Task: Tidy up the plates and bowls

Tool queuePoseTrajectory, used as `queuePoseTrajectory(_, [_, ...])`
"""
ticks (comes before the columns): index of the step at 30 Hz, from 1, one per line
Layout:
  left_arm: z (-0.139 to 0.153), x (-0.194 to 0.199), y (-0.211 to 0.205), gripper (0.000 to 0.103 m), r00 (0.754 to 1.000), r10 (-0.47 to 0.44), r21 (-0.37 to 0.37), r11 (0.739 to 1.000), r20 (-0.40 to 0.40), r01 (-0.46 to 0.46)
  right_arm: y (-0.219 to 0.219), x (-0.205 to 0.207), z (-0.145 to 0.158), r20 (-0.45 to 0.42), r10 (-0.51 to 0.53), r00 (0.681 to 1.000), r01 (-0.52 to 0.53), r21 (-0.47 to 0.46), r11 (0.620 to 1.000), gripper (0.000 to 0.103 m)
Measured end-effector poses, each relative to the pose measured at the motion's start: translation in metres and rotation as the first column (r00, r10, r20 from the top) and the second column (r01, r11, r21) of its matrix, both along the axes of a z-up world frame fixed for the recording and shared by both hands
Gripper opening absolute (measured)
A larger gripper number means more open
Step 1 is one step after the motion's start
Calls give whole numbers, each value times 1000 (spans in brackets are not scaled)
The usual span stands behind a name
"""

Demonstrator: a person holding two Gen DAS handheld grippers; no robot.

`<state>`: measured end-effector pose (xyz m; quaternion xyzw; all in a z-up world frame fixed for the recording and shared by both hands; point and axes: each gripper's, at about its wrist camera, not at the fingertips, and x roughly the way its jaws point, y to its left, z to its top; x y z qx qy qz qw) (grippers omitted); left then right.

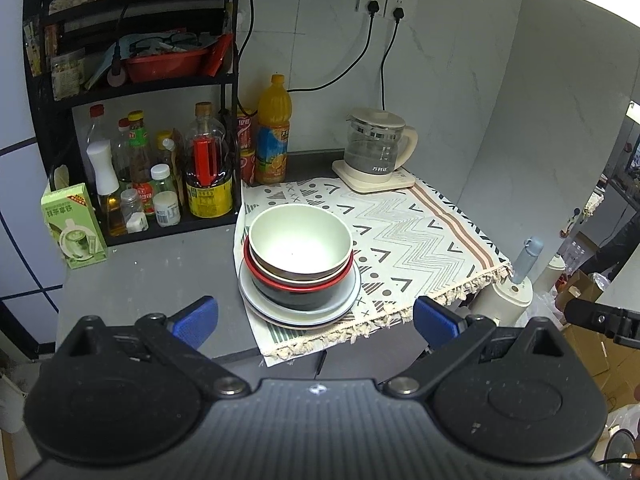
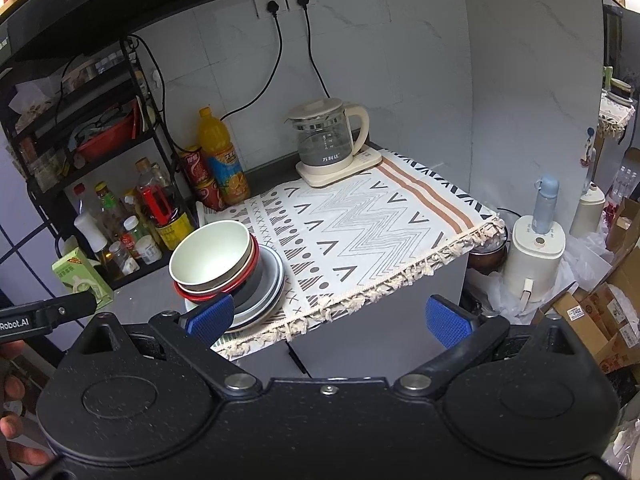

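A stack of dishes stands at the left edge of the patterned cloth [image 1: 400, 232]. A white bowl [image 1: 300, 240] sits on top, nested in a red-rimmed bowl [image 1: 296, 286], over grey and white plates [image 1: 344, 300]. The stack also shows in the right wrist view, with the white bowl [image 2: 210, 252] above the plates [image 2: 268, 284]. My left gripper [image 1: 316, 320] is open and empty, just in front of the stack. My right gripper [image 2: 330, 318] is open and empty, off the counter's front edge, its left pad [image 2: 212, 316] near the plates.
A black rack with sauce bottles [image 1: 160, 168] stands left of the stack. An orange drink bottle [image 1: 274, 132], cans and a glass kettle [image 1: 374, 148] stand at the back. A green carton [image 1: 72, 226] is at far left. Appliances and boxes [image 2: 536, 256] stand right of the counter.
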<state>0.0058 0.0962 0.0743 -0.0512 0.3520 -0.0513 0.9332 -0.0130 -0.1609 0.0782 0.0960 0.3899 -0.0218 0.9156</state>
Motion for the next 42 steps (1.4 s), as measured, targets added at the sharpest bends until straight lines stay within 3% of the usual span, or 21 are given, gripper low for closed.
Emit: queuePoseTrajectory(42, [0, 0, -6, 102, 1000, -9, -24, 1000, -25, 9, 8, 1, -2, 1, 53, 999, -53, -36, 998, 103])
